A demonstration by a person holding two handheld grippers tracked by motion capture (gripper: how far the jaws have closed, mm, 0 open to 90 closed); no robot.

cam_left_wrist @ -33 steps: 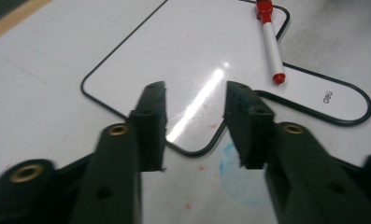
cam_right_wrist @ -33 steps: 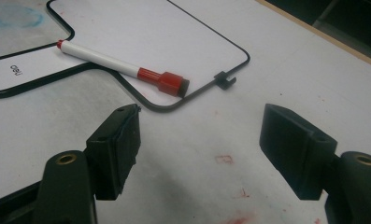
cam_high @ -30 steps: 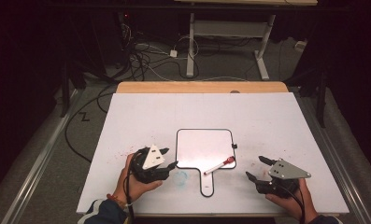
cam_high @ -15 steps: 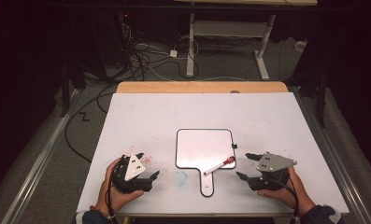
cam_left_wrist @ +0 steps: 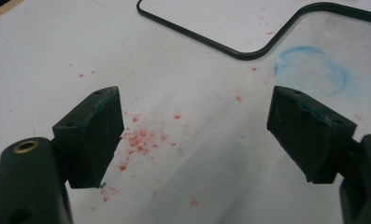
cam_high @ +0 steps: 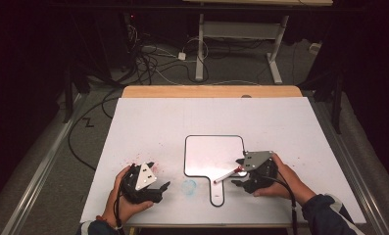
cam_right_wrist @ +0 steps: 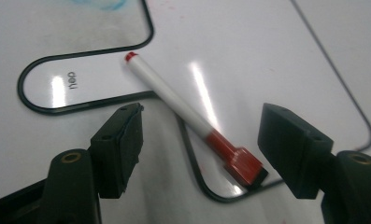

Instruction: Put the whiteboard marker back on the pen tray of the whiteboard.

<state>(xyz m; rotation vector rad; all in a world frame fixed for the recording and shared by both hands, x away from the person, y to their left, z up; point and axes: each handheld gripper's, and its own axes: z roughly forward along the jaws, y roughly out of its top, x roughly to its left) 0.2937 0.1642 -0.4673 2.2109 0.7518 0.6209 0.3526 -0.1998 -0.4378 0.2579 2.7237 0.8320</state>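
Right gripper (cam_right_wrist: 199,140) spread wide, straddling marker (cam_right_wrist: 183,105), not yet gripping. Marker lying across whiteboard (cam_high: 202,156) edge by handle. Left gripper (cam_left_wrist: 192,135) open, empty, parked aside. Step: pre-grasp. Next: lower, clamp barrel.

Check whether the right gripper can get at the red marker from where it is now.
Probably yes. The right gripper stands open with the red marker lying between its jaws on the small whiteboard, nothing over it; the pads do not yet touch it.
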